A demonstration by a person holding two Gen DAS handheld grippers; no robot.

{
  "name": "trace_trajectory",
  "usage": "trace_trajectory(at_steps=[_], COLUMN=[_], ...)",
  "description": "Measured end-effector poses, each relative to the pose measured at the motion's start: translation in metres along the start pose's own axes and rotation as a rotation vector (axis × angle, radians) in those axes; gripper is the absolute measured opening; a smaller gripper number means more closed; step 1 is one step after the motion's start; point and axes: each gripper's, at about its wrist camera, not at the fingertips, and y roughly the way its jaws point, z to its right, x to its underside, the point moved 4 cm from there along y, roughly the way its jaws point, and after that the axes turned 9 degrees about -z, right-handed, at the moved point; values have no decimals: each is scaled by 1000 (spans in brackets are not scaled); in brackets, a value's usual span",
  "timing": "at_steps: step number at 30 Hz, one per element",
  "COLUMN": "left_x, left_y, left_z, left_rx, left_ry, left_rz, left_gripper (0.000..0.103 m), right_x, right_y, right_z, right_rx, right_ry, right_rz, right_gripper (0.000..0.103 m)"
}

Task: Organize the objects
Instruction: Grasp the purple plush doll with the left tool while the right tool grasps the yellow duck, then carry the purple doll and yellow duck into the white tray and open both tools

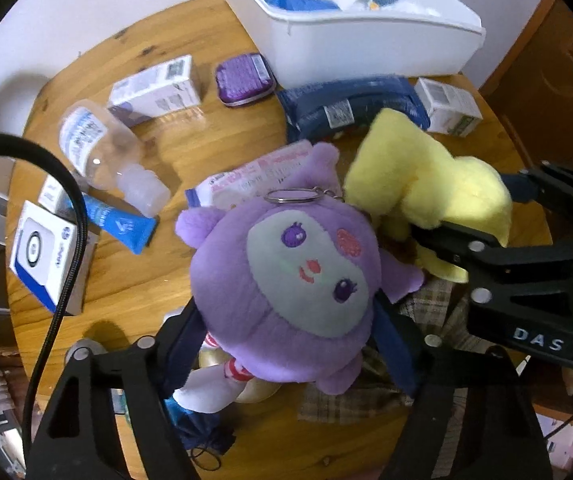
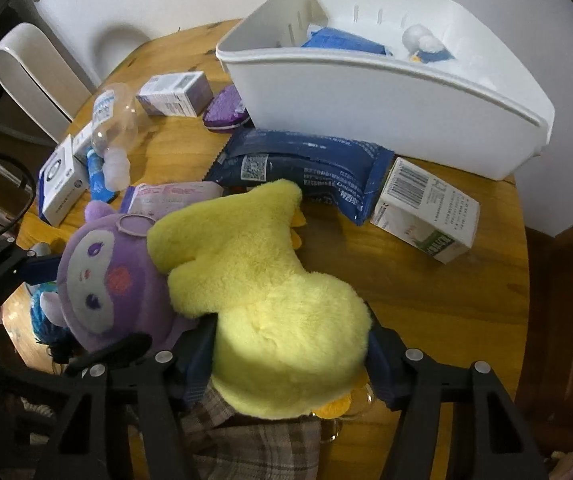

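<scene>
Left gripper [image 1: 286,344] clamped the round purple plush doll [image 1: 282,280], its dark pads pressing both flanks; beside it the right gripper [image 2: 290,356] squeezed the fluffy yellow plush toy [image 2: 262,280]. Both toys sat touching above the wooden table [image 2: 426,280], near the white plastic bin [image 2: 386,112]. Lifted together, they might snag and slip loose

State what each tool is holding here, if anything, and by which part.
Left tool: the purple plush toy, gripped across the sides of its round head. Right tool: the yellow plush toy, gripped across its wide lower body.
</scene>
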Motion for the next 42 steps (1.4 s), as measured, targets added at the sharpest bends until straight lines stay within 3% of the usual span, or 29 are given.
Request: trace_trajectory(at_steps=[8, 16, 26, 34, 42], left_x=[-9, -22, -111, -223, -323], left_y=[-64, -150, -213, -193, -109], left_z=[-7, -10, -8, -15, -24], left_rx=[2, -74, -109, -109, -132], left_ry=[7, 44, -3, -45, -70], left_rz=[128, 324, 451, 444, 377], left_gripper=[78, 78, 79, 79, 79], right_x=[4, -22, -89, -178, -262], right_y=[-61, -135, -206, -205, -157], right_z=[1, 18, 68, 117, 160], right_rx=[-10, -20, 29, 72, 50], right_ry=[35, 113, 220, 325, 416], right_rz=[116, 251, 357, 377, 339], right_gripper=[65, 65, 66, 66, 67])
